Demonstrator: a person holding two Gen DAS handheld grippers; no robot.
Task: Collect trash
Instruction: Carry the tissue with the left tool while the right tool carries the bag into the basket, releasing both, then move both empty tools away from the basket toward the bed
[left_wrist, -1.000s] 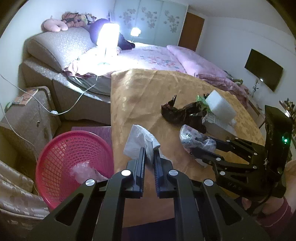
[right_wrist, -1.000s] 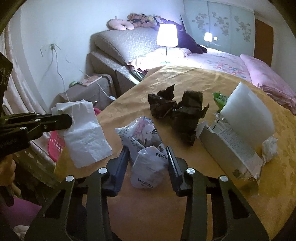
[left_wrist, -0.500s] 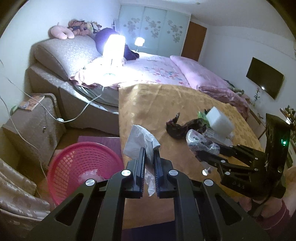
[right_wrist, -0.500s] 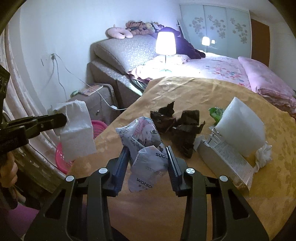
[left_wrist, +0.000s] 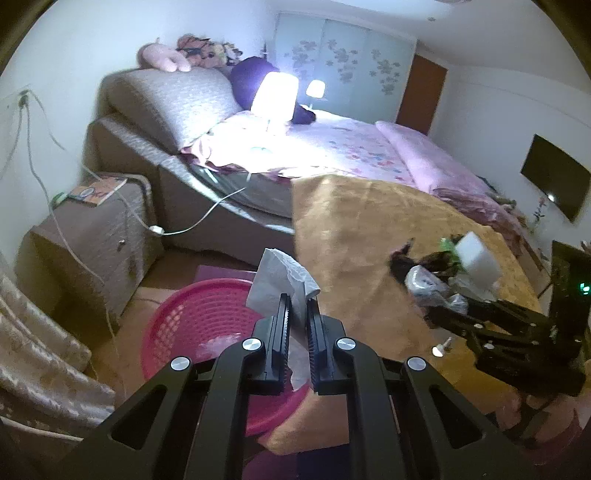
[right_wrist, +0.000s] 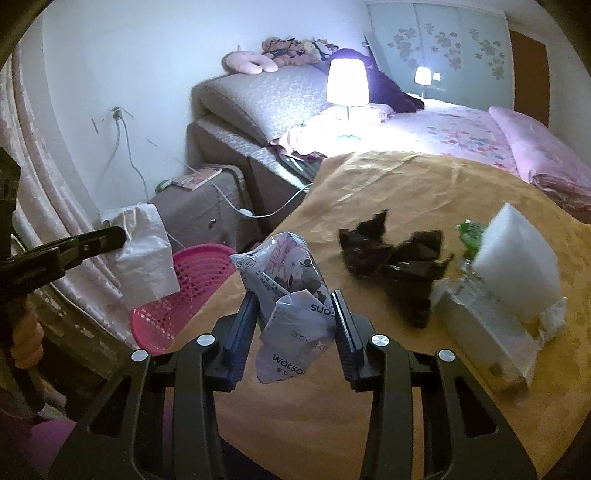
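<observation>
Tissue paper, white and crumpled, hangs clamped between the closed jaws of the left gripper, which is off the table's left edge and over the pink basket on the floor. On the right, the right gripper has its jaws pressed on a printed plastic wrapper, lifted above the gold tablecloth near the table's front-left corner. Further along the table lie dark crumpled wrappers, a white foam block and an opened carton toward the right edge.
</observation>
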